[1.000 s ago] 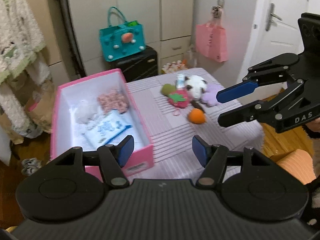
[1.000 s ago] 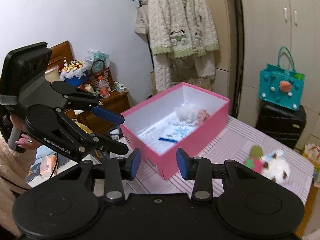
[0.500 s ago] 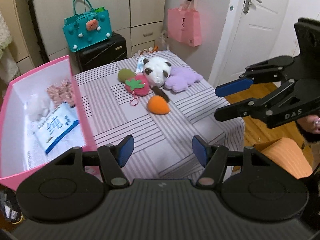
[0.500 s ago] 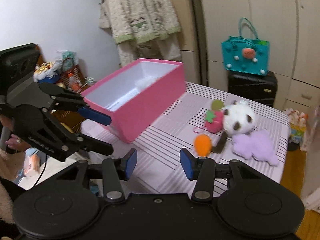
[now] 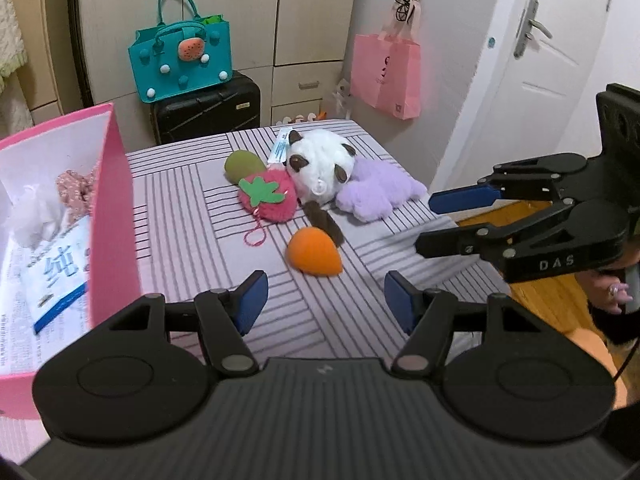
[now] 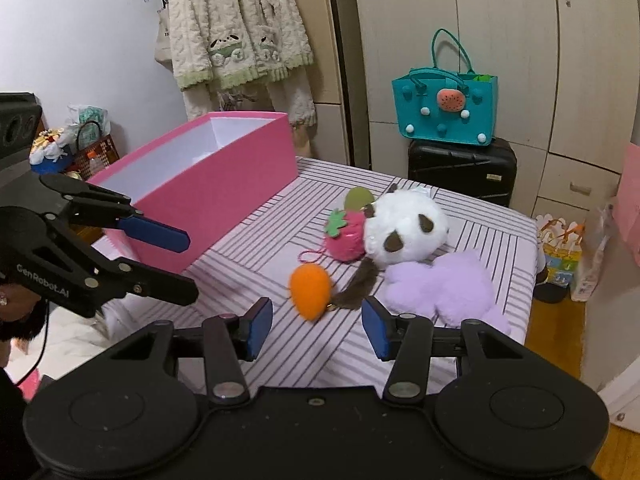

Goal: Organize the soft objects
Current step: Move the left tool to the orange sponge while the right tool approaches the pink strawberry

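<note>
1. Bedroom w/ cupboards behind; striped surface (image 5: 192,216) is carrying a cluster of soft toys, pink box (image 5: 116,200) sitting at its left edge.
2. Orange carrot plush (image 5: 314,252) is lying nearest both tools, just apart from the rest, w/ a dark brown furry strip touching its far side.
3. Behind it: strawberry plush (image 5: 267,197) w/ a pink loop cord, olive-green ball (image 5: 243,164), panda head (image 5: 320,168) and lilac fluffy toy (image 5: 376,192), all pressing against each other.
4. Handling guess: all light, squashy, non-fragile; fur may be slipping a bit. Carrot prob. best pinched across its fat middle; strawberry across the body, not the cord.
5. Box is already holding a floral scrunchie-like item, white fluff and a printed pack, so sorting looks partly done.
6. Left tool (image 5: 322,300) is hovering w/ pads spread wide, empty, lined up just short of the carrot.
7. Right tool (image 6: 316,328) is likewise released and empty, hovering near the carrot from the other side.
8. Teal bag and black suitcase are standing beyond the surface.
</note>
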